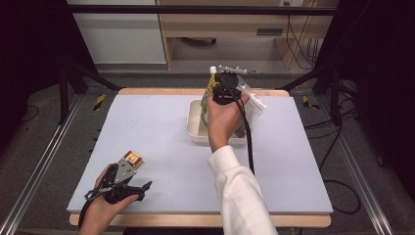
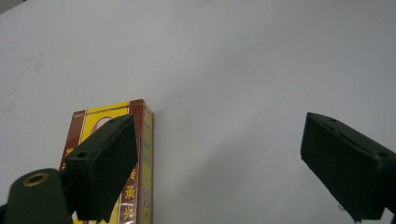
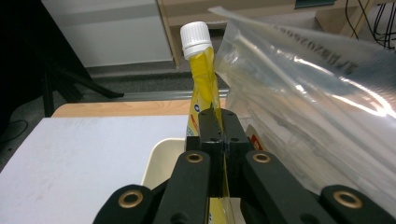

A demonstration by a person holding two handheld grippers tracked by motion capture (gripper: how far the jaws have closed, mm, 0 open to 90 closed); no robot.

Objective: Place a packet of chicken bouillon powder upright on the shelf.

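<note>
The right gripper (image 3: 223, 122) is clenched on a yellow pouch (image 3: 203, 79) with a white screw cap (image 3: 195, 38), its fingers (image 3: 209, 127) pressed together on the flat body below the neck, with only the thin film between them. In the high view the pouch (image 1: 213, 83) stands upright over the far part of a cream tray (image 1: 195, 128) at the far side of the tabletop (image 1: 161, 147), with a clear plastic bag (image 1: 254, 105) leaning just beside it on the right; in the right gripper view that bag (image 3: 317, 98) crowds close against the pouch. Whether the pouch's bottom rests in the tray or hangs clear of it cannot be told, since the hand hides it. The step in hand looks like lifting the pouch out of the tray or setting it in; the grip and upright pose fit either. The next move calls for a straight vertical motion, keeping the squeeze firm on the slippery film and steering clear of the bag so it is not dragged along. The left gripper (image 2: 219, 154) sits near the tabletop's near left corner with its fingers (image 2: 105, 163) spread wide, grasping nothing; a red and yellow box (image 2: 140, 140) lies flat just by the left finger, seemingly the next thing to be picked up, which would need the fingers brought astride it.
</note>
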